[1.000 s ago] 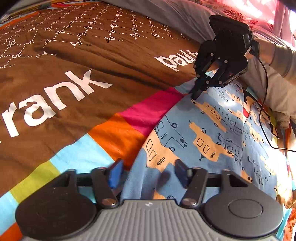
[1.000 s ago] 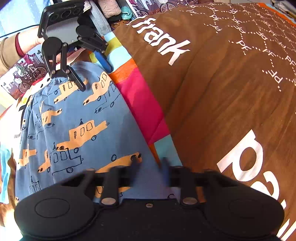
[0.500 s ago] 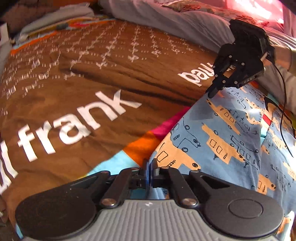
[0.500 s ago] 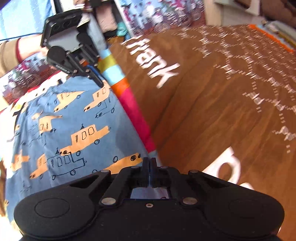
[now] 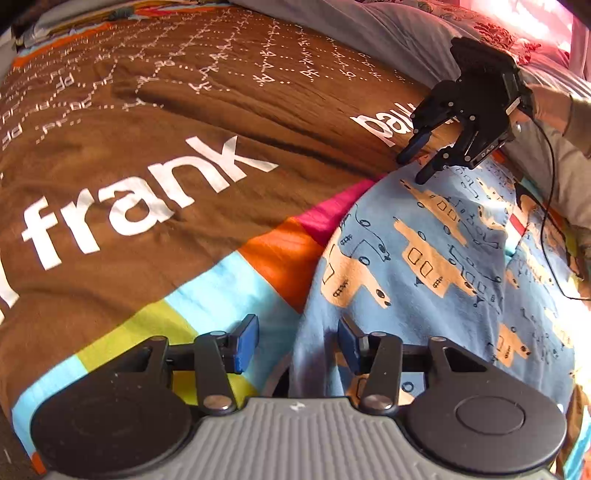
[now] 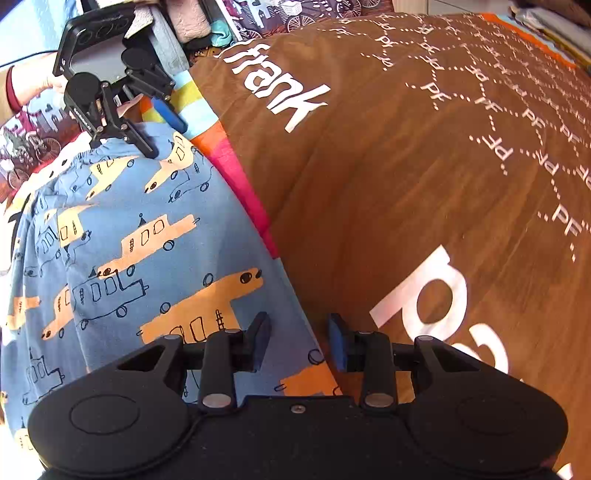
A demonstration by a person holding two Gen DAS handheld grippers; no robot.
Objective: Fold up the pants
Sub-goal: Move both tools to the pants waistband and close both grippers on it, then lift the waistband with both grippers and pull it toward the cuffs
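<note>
The blue pants (image 5: 436, 280) printed with orange and outlined cars lie spread on the bed, on a brown bedspread (image 5: 184, 122) that carries white "frank" lettering, a dotted "PF" pattern and a border of lime, light blue, orange and pink blocks (image 5: 229, 284). In the left wrist view the left hand-held gripper (image 5: 298, 341) sits low over the near edge of the pants with its blue-padded fingers (image 5: 246, 341) apart; the fabric edge runs up between them, one finger over the striped border and the other over the blue cloth, neither pressing on it. Across the garment the right hand-held gripper (image 5: 417, 164) stands at the far corner of the pants, its jaws also apart, one tip over the brown bedspread and the other at the cloth's edge; a black cable (image 5: 550, 177) trails from it over the pants. The right wrist view shows the same from the other end: the right hand-held gripper (image 6: 299, 341) open astride the pants (image 6: 140, 236) edge where blue cloth meets the brown bedspread (image 6: 406, 155), and the left hand-held gripper (image 6: 162, 134) open at the opposite corner, held by a hand in a red-cuffed sleeve (image 6: 14, 88). Beyond the bed lies fabric printed with bicycles and buildings (image 6: 303, 14)
</note>
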